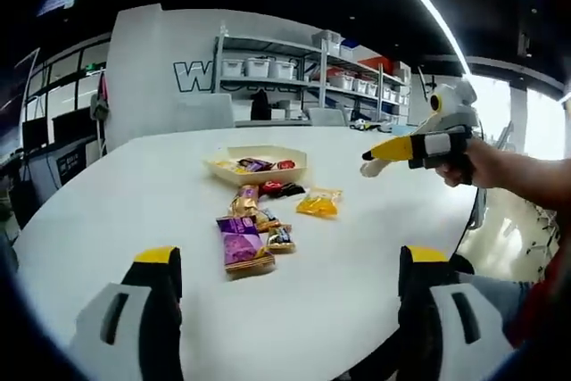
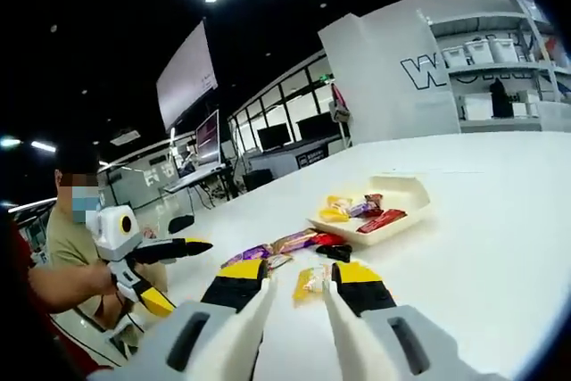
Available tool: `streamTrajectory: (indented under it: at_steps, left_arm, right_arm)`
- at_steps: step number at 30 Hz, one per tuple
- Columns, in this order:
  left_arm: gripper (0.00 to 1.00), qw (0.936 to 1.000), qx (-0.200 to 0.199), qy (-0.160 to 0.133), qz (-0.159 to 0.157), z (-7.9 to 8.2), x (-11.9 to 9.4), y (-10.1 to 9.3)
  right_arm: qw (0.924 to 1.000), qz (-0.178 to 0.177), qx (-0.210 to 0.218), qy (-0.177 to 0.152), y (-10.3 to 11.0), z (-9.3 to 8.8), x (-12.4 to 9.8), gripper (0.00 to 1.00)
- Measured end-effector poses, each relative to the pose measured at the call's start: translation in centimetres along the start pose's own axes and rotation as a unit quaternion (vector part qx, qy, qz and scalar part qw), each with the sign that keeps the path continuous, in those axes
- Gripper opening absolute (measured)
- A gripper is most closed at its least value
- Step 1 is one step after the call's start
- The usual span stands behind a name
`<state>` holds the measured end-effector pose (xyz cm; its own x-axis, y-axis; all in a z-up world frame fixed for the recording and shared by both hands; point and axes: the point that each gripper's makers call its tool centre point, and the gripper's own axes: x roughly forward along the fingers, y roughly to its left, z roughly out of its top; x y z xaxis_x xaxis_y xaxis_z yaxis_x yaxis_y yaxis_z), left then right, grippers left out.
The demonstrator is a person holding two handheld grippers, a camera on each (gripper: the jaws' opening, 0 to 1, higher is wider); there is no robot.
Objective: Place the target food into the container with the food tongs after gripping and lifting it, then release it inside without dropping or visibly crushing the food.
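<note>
A cream tray (image 1: pixel 259 178) (image 2: pixel 417 195) sits mid-table with several wrapped snacks inside. In front of it lie loose snacks: a yellow packet (image 1: pixel 319 203) (image 2: pixel 310 281), a purple packet (image 1: pixel 241 245) (image 2: pixel 250 254), a gold bar (image 1: pixel 245 198) and a red-and-black packet (image 1: pixel 281 189). My left gripper (image 1: pixel 287 260) (image 2: pixel 187 274) stands wide open and holds nothing, well short of the purple packet. My right gripper (image 2: pixel 297 276) (image 1: pixel 370 165) is open with nothing between its fingers. It hangs above the table, and the yellow packet lies just beyond its gap.
The white table (image 1: pixel 134 194) curves away, with its edge close on the right. Behind it stand shelves of bins (image 1: pixel 285 69) and grey chairs (image 1: pixel 205 111). A person (image 2: pixel 62 247) holds both grippers, and their hand (image 1: pixel 486 167) shows on the right one.
</note>
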<state>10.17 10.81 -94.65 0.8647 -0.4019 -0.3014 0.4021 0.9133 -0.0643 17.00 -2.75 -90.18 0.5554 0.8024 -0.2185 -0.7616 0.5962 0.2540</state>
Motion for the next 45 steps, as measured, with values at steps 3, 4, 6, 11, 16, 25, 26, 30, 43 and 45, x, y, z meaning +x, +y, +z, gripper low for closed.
streamTrajectory:
  at_steps: [3,4,6,11,16,25,26,30,43,45]
  left_arm:
    - [0.99,1.0,0.003,-0.001,-0.001,0.0,-0.1,-0.2]
    - [0.99,1.0,0.002,0.0,-0.001,0.0,-0.1,-0.2]
    - [0.99,1.0,0.002,0.0,-0.003,0.1,-0.2,-0.4]
    - [0.99,1.0,0.0,0.003,-0.003,0.0,-0.6,-0.4]
    - [0.97,1.0,0.01,0.002,-0.002,0.5,-0.8,-0.4]
    - [0.93,0.9996,0.028,-0.001,-0.004,1.2,-0.5,-0.8]
    - [0.92,0.9995,0.03,-0.003,-0.003,1.3,-0.5,-0.9]
    - [0.91,0.9994,0.034,0.002,-0.004,1.1,-0.5,-1.1]
    - [0.88,0.9995,0.031,0.004,-0.011,0.8,-0.5,-1.2]
    - [0.88,0.9995,0.028,0.003,-0.01,0.8,-0.6,-1.1]
  right_arm:
    - [1.0,-0.008,-0.004,0.0,-0.4,0.0,0.3,0.24]
    - [0.9999,-0.01,-0.005,0.001,-0.4,0.1,0.4,0.24]
    - [0.9999,-0.009,-0.011,0.0,-0.4,0.2,0.6,0.24]
    - [0.9986,-0.021,-0.043,0.022,-1.3,0.1,2.0,0.24]
    - [0.9976,-0.032,-0.058,0.02,-2.6,0.5,3.4,0.24]
    - [0.997,-0.041,-0.022,0.061,-3.8,-2.1,4.5,0.24]
    - [0.9977,-0.032,-0.014,0.057,-3.6,-2.2,4.2,0.25]
    - [0.9981,-0.002,0.023,0.057,-2.2,-2.6,3.3,0.25]
    - [0.9989,0.029,0.007,0.036,0.3,-0.5,2.6,0.25]
    - [0.9982,0.007,-0.018,0.057,-1.0,-1.1,3.1,0.26]
